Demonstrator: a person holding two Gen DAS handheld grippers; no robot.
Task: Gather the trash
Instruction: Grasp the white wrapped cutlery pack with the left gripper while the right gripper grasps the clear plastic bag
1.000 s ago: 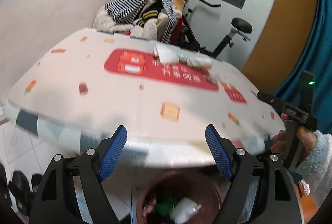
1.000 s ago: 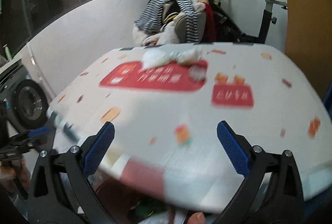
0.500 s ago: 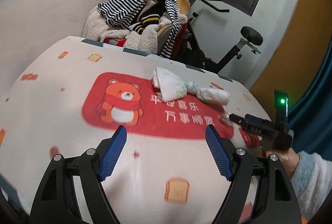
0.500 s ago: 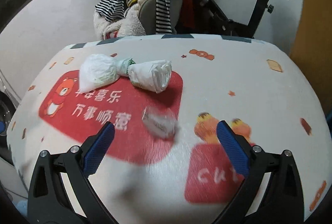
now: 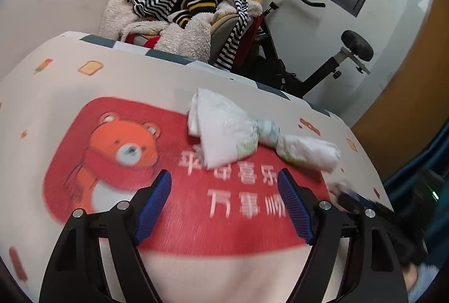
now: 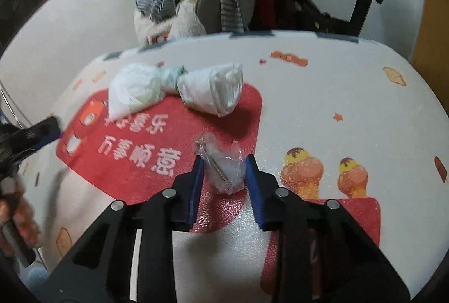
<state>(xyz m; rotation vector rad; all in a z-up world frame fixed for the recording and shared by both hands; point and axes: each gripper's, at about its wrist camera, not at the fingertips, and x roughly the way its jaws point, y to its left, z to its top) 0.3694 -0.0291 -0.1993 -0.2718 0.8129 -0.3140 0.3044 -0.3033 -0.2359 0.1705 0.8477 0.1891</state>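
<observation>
Our right gripper [image 6: 223, 162] has its blue fingers narrowed around a small clear plastic wrapper [image 6: 223, 167] lying near us on the table [image 6: 322, 95]. It looks light, crinkly and slippery, best pinched mid-body. Our left gripper [image 5: 224, 186] hangs wide and empty. A white twisted bag [image 6: 176, 87] lies farther off, not obstructing.

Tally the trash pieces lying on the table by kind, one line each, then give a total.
White twisted plastic bag bundle: 1, lying across the top edge of the red bear print.
Small clear plastic wrapper: 1, between the fingers of the right gripper.
Total: 2 pieces on the table.
</observation>
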